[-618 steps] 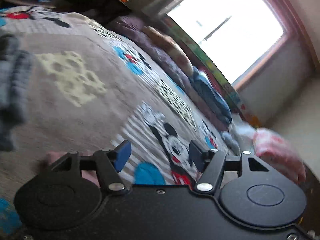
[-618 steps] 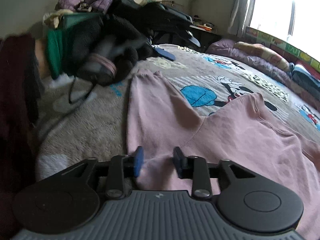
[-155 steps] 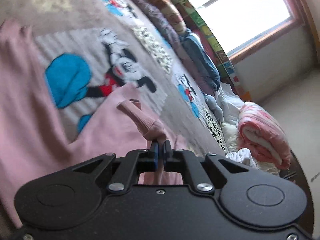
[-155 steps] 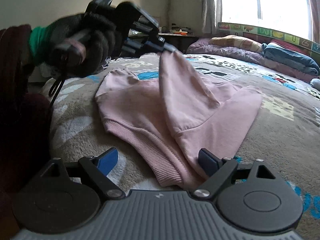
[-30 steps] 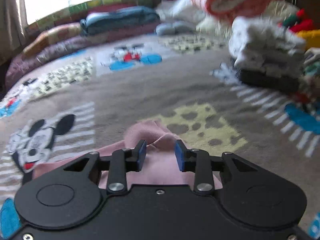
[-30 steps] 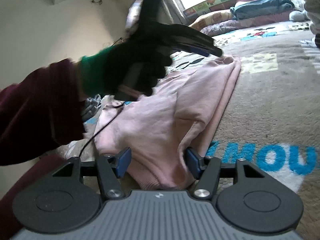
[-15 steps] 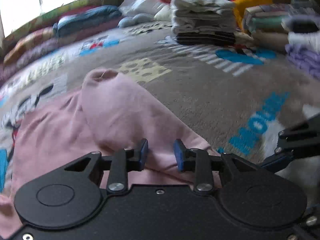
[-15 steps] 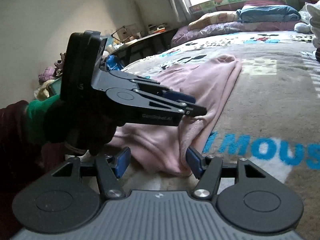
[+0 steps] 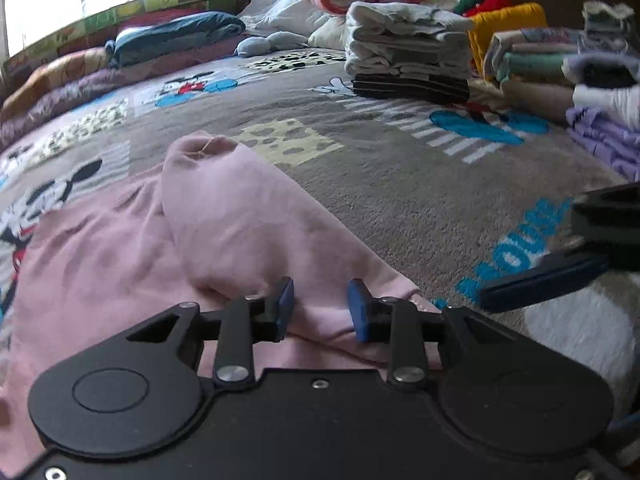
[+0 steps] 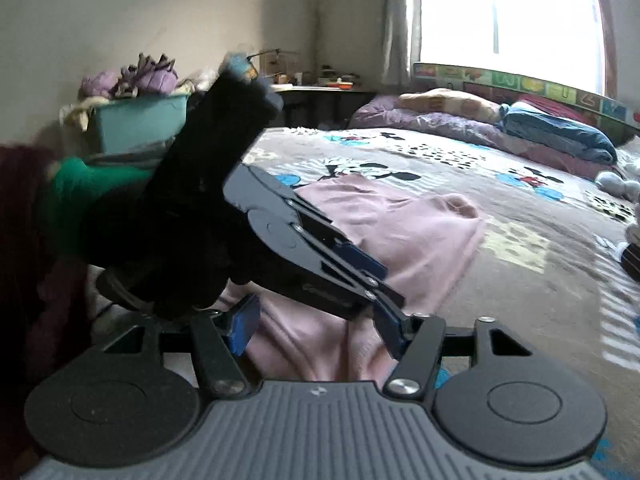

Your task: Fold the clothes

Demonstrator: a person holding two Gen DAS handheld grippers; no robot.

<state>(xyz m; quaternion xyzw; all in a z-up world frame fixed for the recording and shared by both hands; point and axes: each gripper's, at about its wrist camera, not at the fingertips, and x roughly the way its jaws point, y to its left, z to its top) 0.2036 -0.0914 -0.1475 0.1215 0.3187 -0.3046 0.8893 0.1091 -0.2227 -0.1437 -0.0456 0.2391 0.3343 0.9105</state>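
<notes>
My left gripper (image 9: 320,306) fingers parted over the pink sweatshirt (image 9: 224,232) hem, my right gripper (image 10: 316,330) released at 3 o'clock, folded stacks (image 9: 408,56) at 1 o'clock

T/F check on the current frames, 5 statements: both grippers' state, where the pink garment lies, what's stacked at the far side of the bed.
1. The left gripper is open. True.
2. The right gripper is clamped shut on the pink sweatshirt. False: its jaws stand apart, with the fabric lying between and below them.
3. The pink sweatshirt lies on the cartoon-print blanket. True.
4. Folded clothes are stacked at the far side of the bed. True.
5. The sweatshirt is hanging in the air from the left gripper. False: it rests on the blanket, ungripped.
</notes>
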